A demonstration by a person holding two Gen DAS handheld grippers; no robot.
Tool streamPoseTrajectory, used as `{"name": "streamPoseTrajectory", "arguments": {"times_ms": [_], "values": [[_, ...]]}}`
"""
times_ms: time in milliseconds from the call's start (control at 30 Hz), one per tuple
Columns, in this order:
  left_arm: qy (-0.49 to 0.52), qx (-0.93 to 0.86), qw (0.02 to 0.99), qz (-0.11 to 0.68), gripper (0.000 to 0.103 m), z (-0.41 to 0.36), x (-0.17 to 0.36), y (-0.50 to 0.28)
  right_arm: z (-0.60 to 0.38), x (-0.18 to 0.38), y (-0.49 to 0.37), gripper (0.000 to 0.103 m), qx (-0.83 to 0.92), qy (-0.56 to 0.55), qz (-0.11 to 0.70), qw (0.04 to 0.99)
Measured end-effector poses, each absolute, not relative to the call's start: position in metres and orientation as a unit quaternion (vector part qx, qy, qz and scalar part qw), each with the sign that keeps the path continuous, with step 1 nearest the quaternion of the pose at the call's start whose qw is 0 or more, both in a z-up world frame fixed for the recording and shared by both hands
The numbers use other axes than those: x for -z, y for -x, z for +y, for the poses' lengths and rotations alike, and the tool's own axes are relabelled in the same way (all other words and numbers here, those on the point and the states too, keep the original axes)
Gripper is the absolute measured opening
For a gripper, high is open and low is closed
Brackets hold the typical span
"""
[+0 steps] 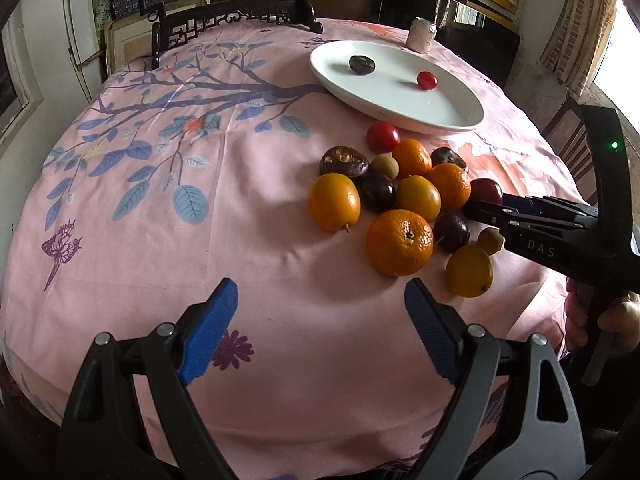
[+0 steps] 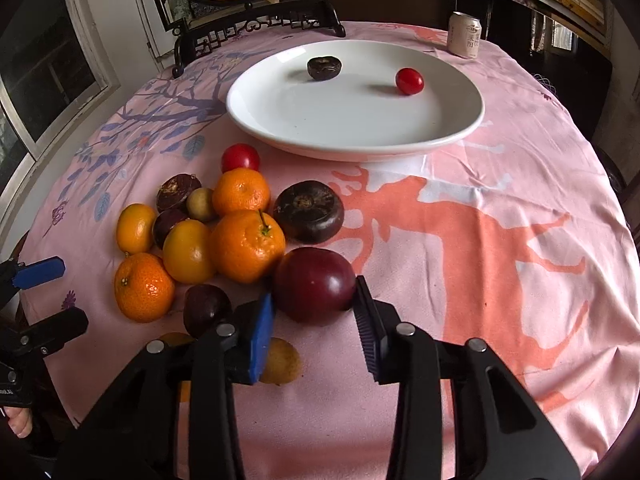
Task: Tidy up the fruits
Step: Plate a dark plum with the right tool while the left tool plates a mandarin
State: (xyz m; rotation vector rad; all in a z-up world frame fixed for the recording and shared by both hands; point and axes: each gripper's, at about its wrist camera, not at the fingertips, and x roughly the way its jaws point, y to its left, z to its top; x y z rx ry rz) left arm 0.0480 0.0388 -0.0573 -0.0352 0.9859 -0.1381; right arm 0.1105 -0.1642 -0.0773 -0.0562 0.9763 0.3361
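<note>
Pink tablecloth (image 2: 500, 184) w/ fruit pile; right gripper (image 2: 314, 312) pinches plum (image 2: 314, 290) at its sides, smooth, bruisable, prob slippery; left gripper (image 1: 320, 316) spread, empty

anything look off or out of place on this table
Mostly the drink can at the far edge behind the white plate: the only non-fruit item. The plate holds just a cherry tomato and one dark wrinkled fruit. Nothing spilled or visibly damaged.

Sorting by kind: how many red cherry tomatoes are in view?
2. One cherry tomato lies on the white plate; the other sits on the cloth between plate and fruit pile. Others may hide behind fruit.
</note>
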Motion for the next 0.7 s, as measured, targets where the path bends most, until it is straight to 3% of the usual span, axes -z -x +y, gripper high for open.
{"name": "streamPoseTrajectory", "arguments": {"times_ms": [467,567,700], "values": [[0.042,0.109,0.856,0.504,0.081,0.008,0.073,-0.077,-0.2,0.044,-0.065,0.039,-0.135,0.008,0.443,0.886],[0.044,0.106,0.851,0.512,0.065,0.002,0.079,-0.087,-0.202,0.043,-0.063,0.039,-0.142,0.0,0.443,0.885],[0.031,0.103,0.86,0.499,0.051,-0.007,0.077,-0.091,-0.204,0.041,-0.062,0.039,-0.146,-0.006,0.442,0.885]]}}
